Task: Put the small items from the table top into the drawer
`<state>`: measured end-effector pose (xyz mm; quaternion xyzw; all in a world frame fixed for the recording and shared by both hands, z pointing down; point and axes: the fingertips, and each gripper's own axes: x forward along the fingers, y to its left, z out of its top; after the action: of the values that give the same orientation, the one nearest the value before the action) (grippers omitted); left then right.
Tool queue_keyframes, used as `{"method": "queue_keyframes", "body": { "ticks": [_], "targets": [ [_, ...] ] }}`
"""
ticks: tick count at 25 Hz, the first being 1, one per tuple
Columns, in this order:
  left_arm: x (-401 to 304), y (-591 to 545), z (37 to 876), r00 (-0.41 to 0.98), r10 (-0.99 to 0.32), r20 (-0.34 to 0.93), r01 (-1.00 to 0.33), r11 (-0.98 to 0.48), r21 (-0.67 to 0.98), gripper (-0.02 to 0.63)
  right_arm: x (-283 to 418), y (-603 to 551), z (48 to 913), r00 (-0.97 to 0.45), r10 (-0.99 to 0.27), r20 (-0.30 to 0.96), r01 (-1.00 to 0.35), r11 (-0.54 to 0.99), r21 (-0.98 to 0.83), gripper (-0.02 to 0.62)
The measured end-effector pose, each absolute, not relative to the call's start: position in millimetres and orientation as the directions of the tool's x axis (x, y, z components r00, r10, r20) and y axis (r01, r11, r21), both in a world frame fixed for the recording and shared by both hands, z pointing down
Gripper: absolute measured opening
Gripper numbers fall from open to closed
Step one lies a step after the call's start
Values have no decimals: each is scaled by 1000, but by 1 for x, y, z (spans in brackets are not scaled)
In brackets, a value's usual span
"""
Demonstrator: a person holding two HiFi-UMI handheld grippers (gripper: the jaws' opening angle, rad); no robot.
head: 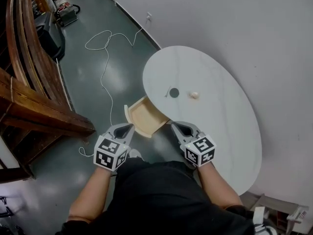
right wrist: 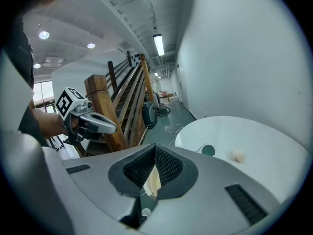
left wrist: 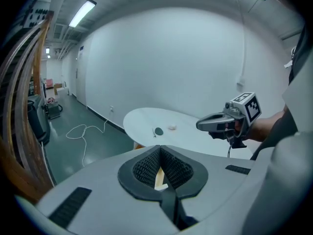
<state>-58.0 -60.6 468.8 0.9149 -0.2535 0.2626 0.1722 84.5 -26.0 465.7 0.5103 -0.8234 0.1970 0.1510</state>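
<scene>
Since both claws are closed with nothing between the pads, no pick is under way. The left gripper (head: 130,127) and right gripper (head: 173,125) hang side by side near the person's waist, tips aimed toward the drawer (head: 143,117).

The drawer stands pulled open under the near-left edge of the table (head: 220,141). The part of its wooden floor that shows looks bare. My read: it's open so items can go straight in.

Three small items lie on the table top just beyond the drawer:
- a dark disc (head: 174,92)
- a thin stick (head: 167,91), touching the disc or just left of it (can't tell which)
- a pale lump (head: 194,95) to the right, apart from both

They sit nearer the right gripper, so I'd guess it takes the first pick, and its jaws must open first.

Views:
- Only the head view gives the layout: drawer against the table edge, both grippers, white cable (head: 107,57) on the floor far left.
- The left gripper view shows the right gripper side-on by the table edge, plus a sliver of drawer wood through the gap behind its own closed tips.
- The right gripper view shows the wooden stair rail (right wrist: 129,102) rising behind the left gripper — the head view sees it only from above.
</scene>
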Motion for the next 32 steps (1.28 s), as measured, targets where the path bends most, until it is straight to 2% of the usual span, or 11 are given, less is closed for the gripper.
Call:
{"method": "queue_keyframes", "body": {
  "ticks": [7, 13, 17, 25, 29, 32],
  "targets": [
    [-71, -89, 478, 750, -336, 570, -520, -833, 192, 14, 86, -46, 473, -351, -809, 472, -936, 315, -156, -2],
    [-71, -105, 488, 737, -339, 585, -536, -820, 201, 14, 104, -72, 501, -302, -786, 540, -953, 257, -160, -2],
    [-73, -120, 493, 719, -372, 587, -590, -773, 234, 14, 116, -96, 535, -283, -741, 610, -958, 250, -141, -2],
    [-64, -124, 503, 680, -393, 619, -638, -734, 234, 14, 135, -154, 583, -267, -690, 673, -956, 276, -96, 2],
    [-61, -118, 507, 664, -393, 636, -650, -723, 233, 14, 144, -174, 611, -251, -651, 716, -956, 283, -78, 62],
    [-66, -119, 508, 645, -411, 644, -675, -701, 230, 14, 165, -186, 622, -189, -641, 744, -958, 286, 3, 78]
  ]
}}
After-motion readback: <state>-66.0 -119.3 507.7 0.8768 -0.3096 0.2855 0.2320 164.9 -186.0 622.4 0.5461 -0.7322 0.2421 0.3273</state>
